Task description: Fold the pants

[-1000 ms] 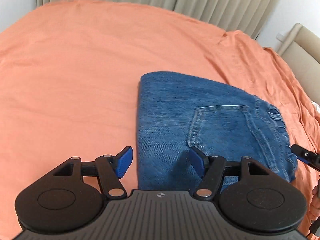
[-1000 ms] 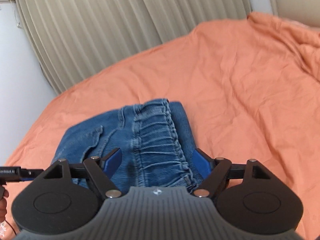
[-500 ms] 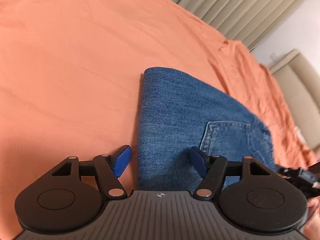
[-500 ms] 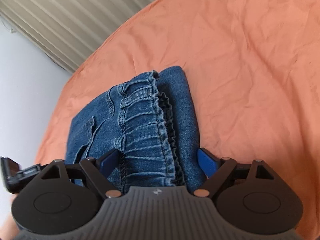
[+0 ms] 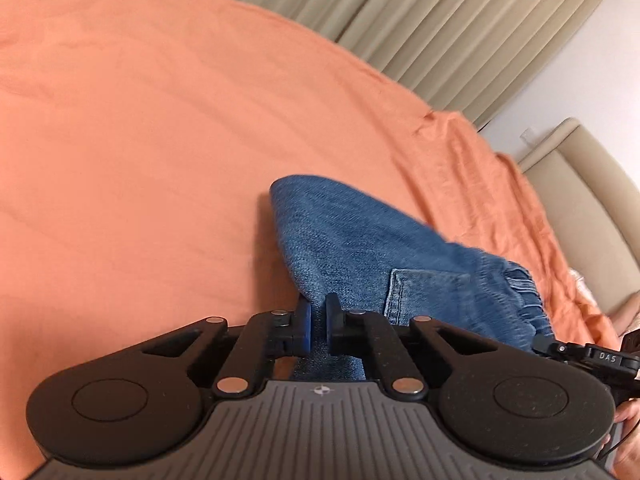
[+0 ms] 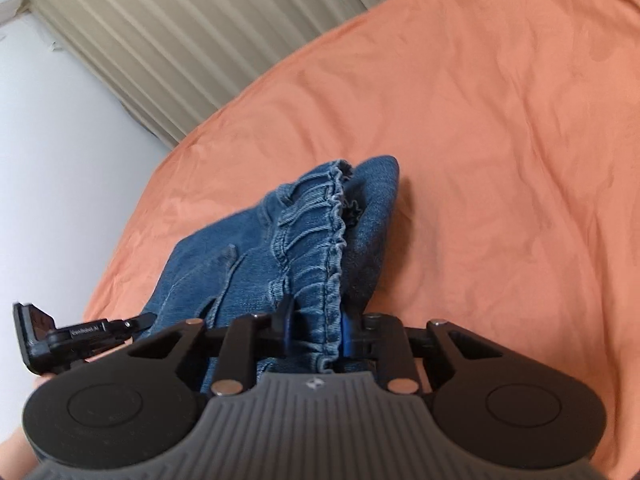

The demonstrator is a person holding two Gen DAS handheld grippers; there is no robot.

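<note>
The folded blue jeans point(image 5: 360, 248) lie on the orange bed sheet point(image 5: 160, 140). My left gripper point(image 5: 318, 322) is shut on the jeans' near folded edge, with the back pocket point(image 5: 424, 292) just to its right. In the right wrist view, my right gripper point(image 6: 316, 328) is shut on the jeans point(image 6: 256, 248) at the gathered waistband point(image 6: 320, 240). The near edge of the jeans is raised off the sheet at both grippers. The other gripper's tip shows at each view's side.
Beige curtains point(image 5: 460, 28) hang behind the bed. A beige headboard point(image 5: 580, 192) stands at the right of the left wrist view. A white wall point(image 6: 60, 140) is at the left of the right wrist view. The sheet point(image 6: 500, 160) is wrinkled around the jeans.
Both grippers went from open over the jeans to shut on them, the left on the folded edge and the right on the waistband. The near edge of the jeans has risen.
</note>
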